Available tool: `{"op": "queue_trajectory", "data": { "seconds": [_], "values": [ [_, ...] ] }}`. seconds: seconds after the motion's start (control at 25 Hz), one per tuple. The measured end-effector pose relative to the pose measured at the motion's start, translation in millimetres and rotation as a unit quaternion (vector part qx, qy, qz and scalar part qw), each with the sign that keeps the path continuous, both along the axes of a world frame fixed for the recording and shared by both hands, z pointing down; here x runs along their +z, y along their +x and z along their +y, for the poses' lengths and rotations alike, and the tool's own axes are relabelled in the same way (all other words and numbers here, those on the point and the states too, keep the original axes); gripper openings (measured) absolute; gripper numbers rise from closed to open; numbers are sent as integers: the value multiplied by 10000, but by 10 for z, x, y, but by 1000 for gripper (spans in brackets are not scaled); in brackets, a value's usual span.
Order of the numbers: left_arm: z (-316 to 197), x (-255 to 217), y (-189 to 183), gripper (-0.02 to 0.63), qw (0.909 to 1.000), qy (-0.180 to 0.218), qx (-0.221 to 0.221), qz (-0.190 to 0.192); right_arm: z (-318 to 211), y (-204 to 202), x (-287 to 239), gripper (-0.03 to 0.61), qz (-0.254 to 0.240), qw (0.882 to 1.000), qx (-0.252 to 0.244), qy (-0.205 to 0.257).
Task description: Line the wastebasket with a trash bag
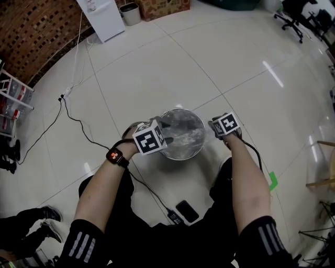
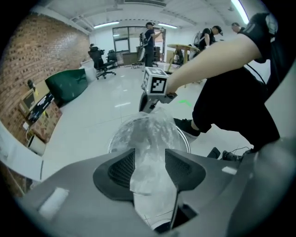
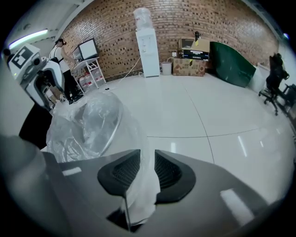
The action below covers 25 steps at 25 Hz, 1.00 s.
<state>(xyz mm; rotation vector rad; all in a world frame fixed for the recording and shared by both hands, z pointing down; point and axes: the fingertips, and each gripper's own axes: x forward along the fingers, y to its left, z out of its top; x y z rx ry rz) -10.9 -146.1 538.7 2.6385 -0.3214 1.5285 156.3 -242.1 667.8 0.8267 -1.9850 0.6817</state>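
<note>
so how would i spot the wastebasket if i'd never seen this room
On the white tiled floor, look right in front of the person, between the two forearms. The wastebasket there is round and shiny. Unlike the small bin by the brick wall, it has a crinkled clear bag in it.

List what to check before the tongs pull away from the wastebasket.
1. Clear plastic trash bag sits in the round silvery wastebasket: ok.
2. Left tongs free of film: not ok; jaws apart, film between them.
3. Right tongs free of film: not ok; jaws apart, film between them.
4. Bag edge folded over the rim all round: cannot tell.
</note>
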Motion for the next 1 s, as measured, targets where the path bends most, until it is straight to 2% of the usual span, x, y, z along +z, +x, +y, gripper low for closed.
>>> {"op": "queue_trajectory", "data": {
  "seconds": [0.2,0.4,0.44,0.56,0.84,1.0],
  "values": [
    [299,170,257,216,9965,372,516,-548,6,-96,-104,109,-98,9998,-45,146],
    [288,431,267,212,9955,190,382,-846,48,-137,-140,109,-228,9996,-42,140],
    [301,464,269,173,9952,166,373,-887,64,-136,-140,109,-250,9996,-37,111],
    [424,494,304,-3,9941,188,517,-933,101,-108,-128,109,-272,9996,-55,56],
    [802,267,503,-6,9928,315,942,-675,204,88,-56,90,-358,9993,63,-119],
    [1093,374,513,-6,9907,276,1122,-723,370,81,42,61,-543,9972,47,-511]
  ]
}}
